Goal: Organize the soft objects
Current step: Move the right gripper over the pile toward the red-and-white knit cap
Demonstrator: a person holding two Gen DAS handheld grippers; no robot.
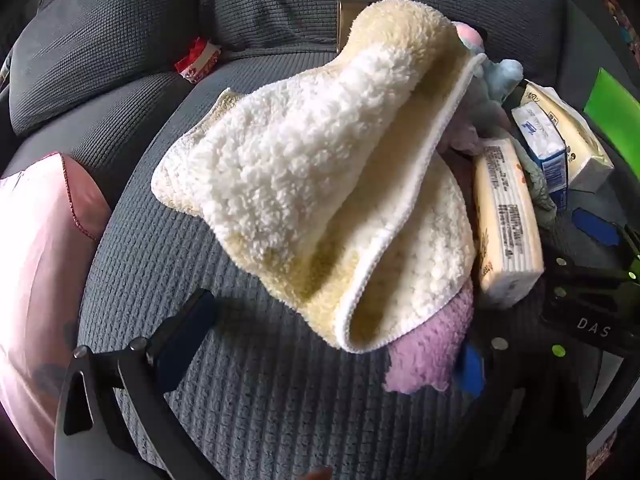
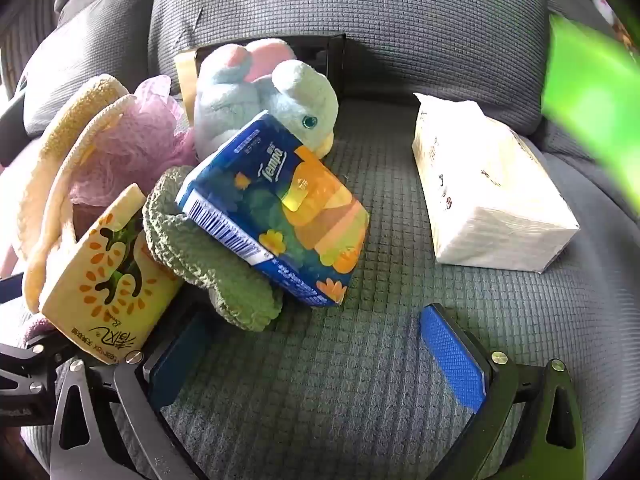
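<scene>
A fluffy cream towel [image 1: 304, 184] lies crumpled on the grey sofa seat [image 1: 248, 392], over a purple cloth [image 1: 428, 348]. My left gripper [image 1: 326, 354] hangs open just in front of the towel, with nothing between its fingers. In the right wrist view a pale blue plush toy [image 2: 264, 92], a pink mesh puff [image 2: 136, 140], a green knitted cloth [image 2: 208, 264], a blue tissue pack [image 2: 276, 208] and a yellow tissue pack [image 2: 104, 276] sit heaped together at the left. My right gripper [image 2: 316, 360] is open over bare seat, in front of the heap.
A white tissue pack [image 2: 488, 188] lies apart on the seat at the right. An open box [image 2: 320, 56] stands behind the plush against the back cushion [image 2: 360, 8]. A pink pillow [image 1: 44, 260] sits at the left, and a red wrapper [image 1: 198, 60] in the cushion crease.
</scene>
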